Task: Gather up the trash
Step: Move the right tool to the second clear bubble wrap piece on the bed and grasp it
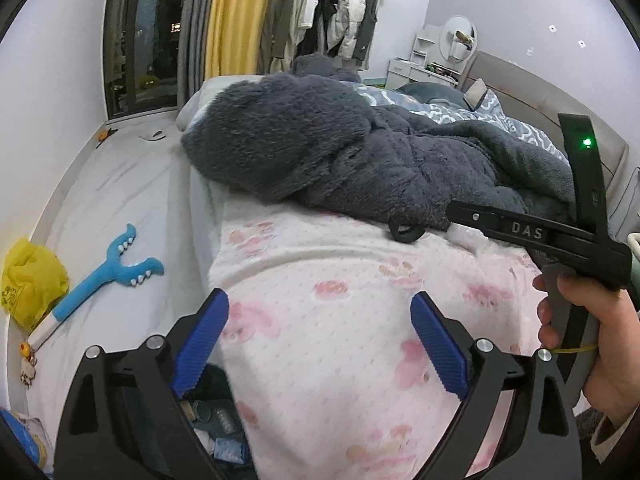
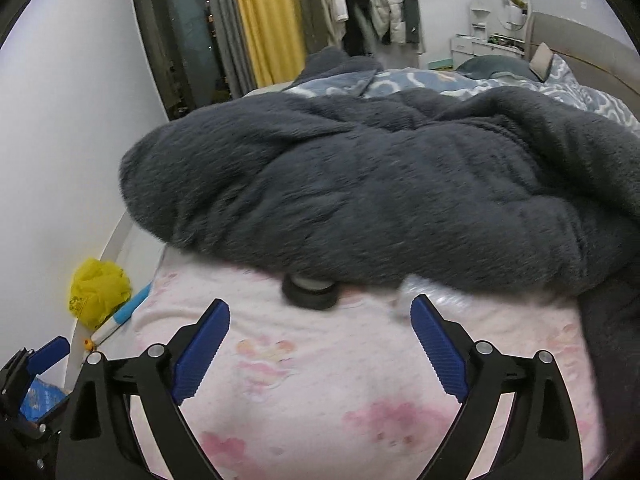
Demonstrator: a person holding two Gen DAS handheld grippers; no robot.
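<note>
1. Trash candidates are seen in two places: a crumpled yellow plastic bag (image 1: 30, 280) lies on the pale floor against the wall, well apart from the bed, and a small black round ring-shaped object (image 2: 308, 292) sits on the pink floral-print bedsheet (image 2: 320, 380), its far edge tucked just under the fluffy dark grey blanket (image 2: 380, 184). What the black object is cannot be told.
2. A dark bin with cups and wrappers inside (image 1: 218, 420) is glimpsed below the left gripper, beside the bed edge; it is judged to be the collecting point, placed within easy reach.
3. A blue plush long-handled toy (image 1: 108, 272) lies on the floor just beside the yellow bag; it is not judged to be trash.
4. Left gripper (image 1: 320, 344): blue ribbed pads spread wide, nothing between them; it is angled downward over the bed's near edge.
5. Right gripper (image 2: 320, 348): likewise released and empty, tilted down over the sheet, with the black object just ahead of the fingertips. In the left view its handle is seen clasped by the person's hand (image 1: 588, 336).
6. Judgement: both tools stand free for a next pick, the black object being nearest.
</note>
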